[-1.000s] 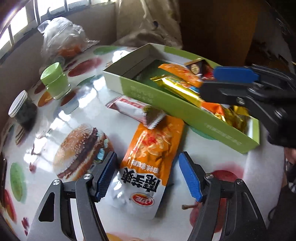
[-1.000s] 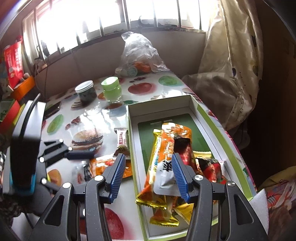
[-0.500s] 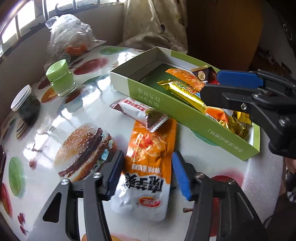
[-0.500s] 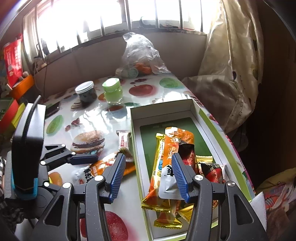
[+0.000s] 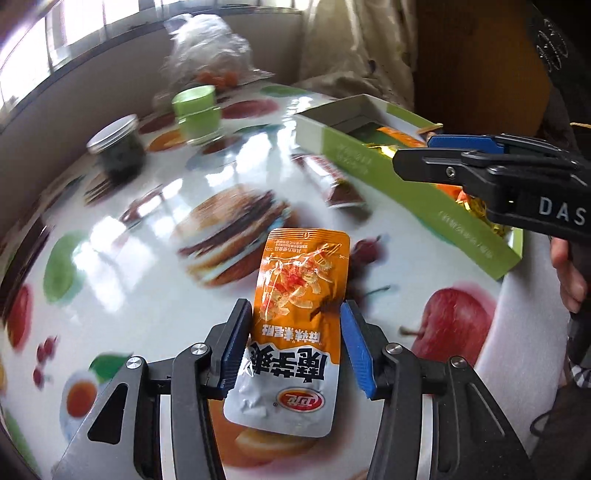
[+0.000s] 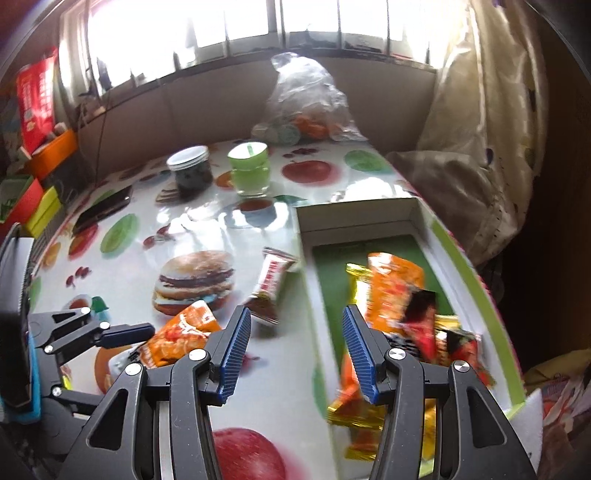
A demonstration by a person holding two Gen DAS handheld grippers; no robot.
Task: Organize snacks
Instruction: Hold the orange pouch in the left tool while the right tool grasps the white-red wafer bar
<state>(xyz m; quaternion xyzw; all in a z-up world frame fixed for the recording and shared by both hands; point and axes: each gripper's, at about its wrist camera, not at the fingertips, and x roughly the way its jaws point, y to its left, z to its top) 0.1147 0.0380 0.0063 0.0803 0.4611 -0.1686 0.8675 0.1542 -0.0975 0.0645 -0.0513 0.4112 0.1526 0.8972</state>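
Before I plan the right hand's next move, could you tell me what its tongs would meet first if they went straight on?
Probably the near left wall of the green box, which lies between the open right tongs; depth is uncertain.

Each camera sits just behind its own claw and looks steeply down along the fingers at the table (image 5: 140, 295). The left view hangs close over an orange packet (image 5: 299, 325); the right view looks toward the window across the green box (image 6: 476, 280). Both views share the burger print, box, packet and jars.

home | fruit-print table (image 6: 258, 229) | curtain (image 6: 480, 122) | barred window (image 6: 221, 29)
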